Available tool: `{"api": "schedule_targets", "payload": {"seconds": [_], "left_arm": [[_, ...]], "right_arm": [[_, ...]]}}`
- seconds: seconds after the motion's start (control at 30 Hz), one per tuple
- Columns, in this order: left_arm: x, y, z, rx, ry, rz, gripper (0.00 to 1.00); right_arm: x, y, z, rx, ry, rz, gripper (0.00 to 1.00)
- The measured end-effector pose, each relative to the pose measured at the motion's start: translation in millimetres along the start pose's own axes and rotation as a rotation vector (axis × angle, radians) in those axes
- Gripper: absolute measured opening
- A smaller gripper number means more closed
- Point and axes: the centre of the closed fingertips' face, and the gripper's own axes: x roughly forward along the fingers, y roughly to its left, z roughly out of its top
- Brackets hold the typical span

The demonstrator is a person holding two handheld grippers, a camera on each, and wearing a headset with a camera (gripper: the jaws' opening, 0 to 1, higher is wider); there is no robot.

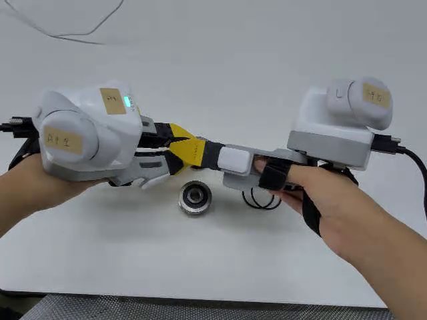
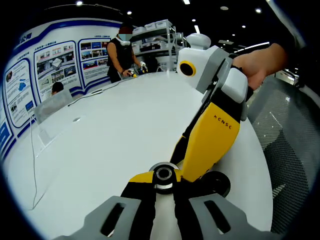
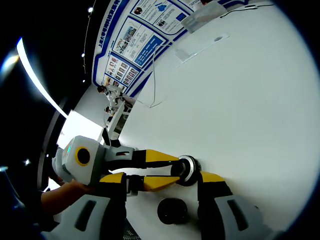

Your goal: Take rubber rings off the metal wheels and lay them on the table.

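— Where is the wheel being worked on?
— A metal wheel [image 2: 164,176] is held off the worktop [image 1: 220,67], clamped between the yellow tips of the left hand-held gripper [image 2: 159,187]. In the right gripper view a dark band is seen round its rim. This is judged to be the rubber ring [image 3: 192,169], not yet removed.
— And the other side?
— The right hand-held gripper [image 3: 161,178] is pointed at the wheel from the opposite side, nose to nose with the left. Its jaws are spread, with the wheel just beside one yellow tip. Whether the ring is touched cannot be told.
— Which relation is the coming move turned on?
— The wheel lies straight ahead of the right jaws, at their tips, with its bore turned toward the left gripper's camera. The ring is therefore judged best caught at the rim and drawn off across the wheel's face.
— What is found lower down?
— A second metal wheel [image 1: 195,198] lies on the worktop below the meeting tips. Loose rubber rings [image 1: 261,199] lie near it, beneath the right hand-held gripper.
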Motion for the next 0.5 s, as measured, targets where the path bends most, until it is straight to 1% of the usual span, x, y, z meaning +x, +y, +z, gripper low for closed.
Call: {"api": "schedule_targets", "payload": {"seconds": [0.27,0.4,0.5], "left_arm": [[-0.3,-0.2,-0.2,0.001,0.002,0.0,0.12],[-0.3,-0.1,-0.1,0.002,0.003,0.0,0.12],[-0.2,0.1,-0.1,0.002,0.003,0.0,0.12]], "right_arm": [[-2.3,0.4,1.0,0.002,-0.006,-0.002,0.58],[-3.2,2.6,3.7,0.004,-0.017,0.009,0.57],[-2.1,1.2,3.1,0.004,-0.013,0.006,0.57]]}}
